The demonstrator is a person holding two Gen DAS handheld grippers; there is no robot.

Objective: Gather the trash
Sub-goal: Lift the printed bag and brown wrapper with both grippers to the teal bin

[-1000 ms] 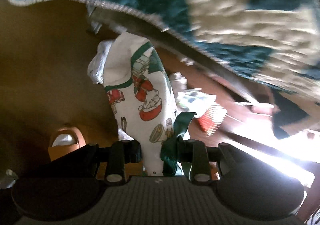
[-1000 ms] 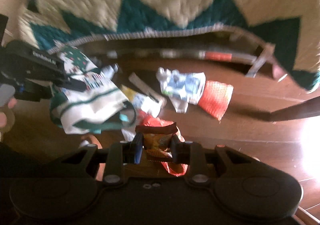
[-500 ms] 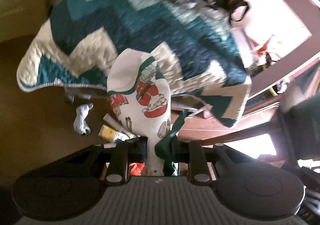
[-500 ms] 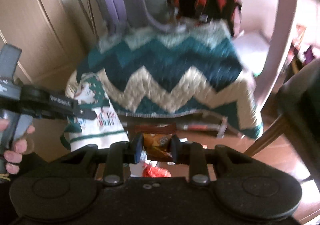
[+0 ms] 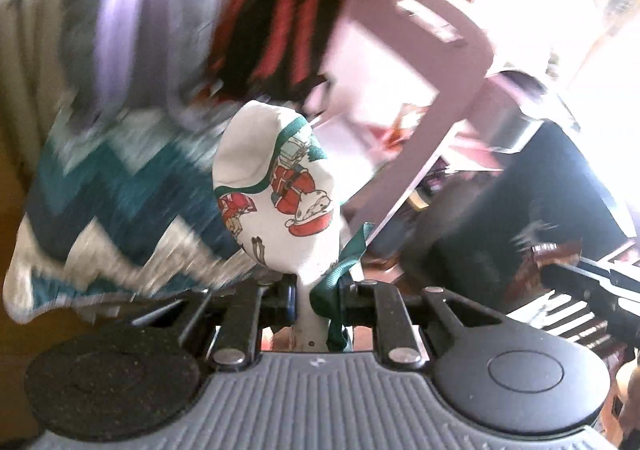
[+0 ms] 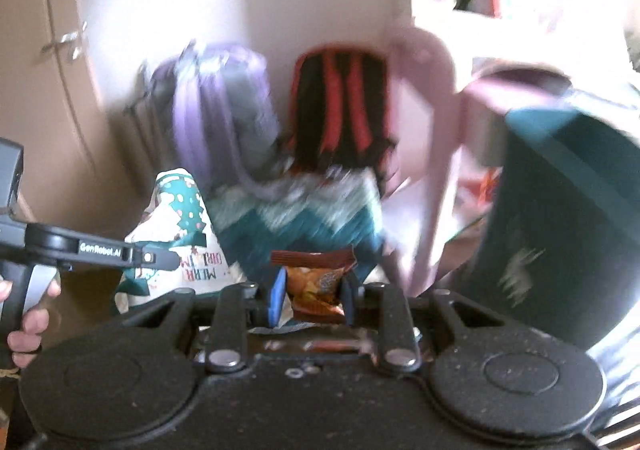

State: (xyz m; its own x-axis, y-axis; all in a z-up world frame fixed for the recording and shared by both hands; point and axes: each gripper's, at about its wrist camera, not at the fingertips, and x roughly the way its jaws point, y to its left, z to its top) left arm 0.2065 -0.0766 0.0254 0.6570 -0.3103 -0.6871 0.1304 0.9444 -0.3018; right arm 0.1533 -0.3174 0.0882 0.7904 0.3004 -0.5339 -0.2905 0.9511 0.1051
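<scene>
A white cloth bag point(image 5: 276, 186) printed with Santa figures hangs up in front of my left gripper point(image 5: 316, 290). Its neck and green ribbon handle point(image 5: 344, 262) are pinched between the jaws, which are still closing a little on the fabric. My right gripper point(image 6: 312, 290) is shut on a crumpled orange and brown snack wrapper point(image 6: 316, 274). In the right wrist view the same bag point(image 6: 180, 234) hangs at the left, with the left gripper point(image 6: 160, 259) on it and a hand point(image 6: 28, 326) on the grip.
A teal and cream zigzag blanket point(image 6: 304, 226) lies ahead, below a purple backpack point(image 6: 224, 106) and a black and red backpack point(image 6: 340, 106). A pink frame point(image 5: 440, 50) and a dark chair point(image 6: 560, 210) stand to the right. A cupboard door point(image 6: 40, 50) is at the left.
Both grippers have risen from the floor with the bag and the wrapper still held. The floor litter has dropped out of view; backpacks and wall now fill the frames.
</scene>
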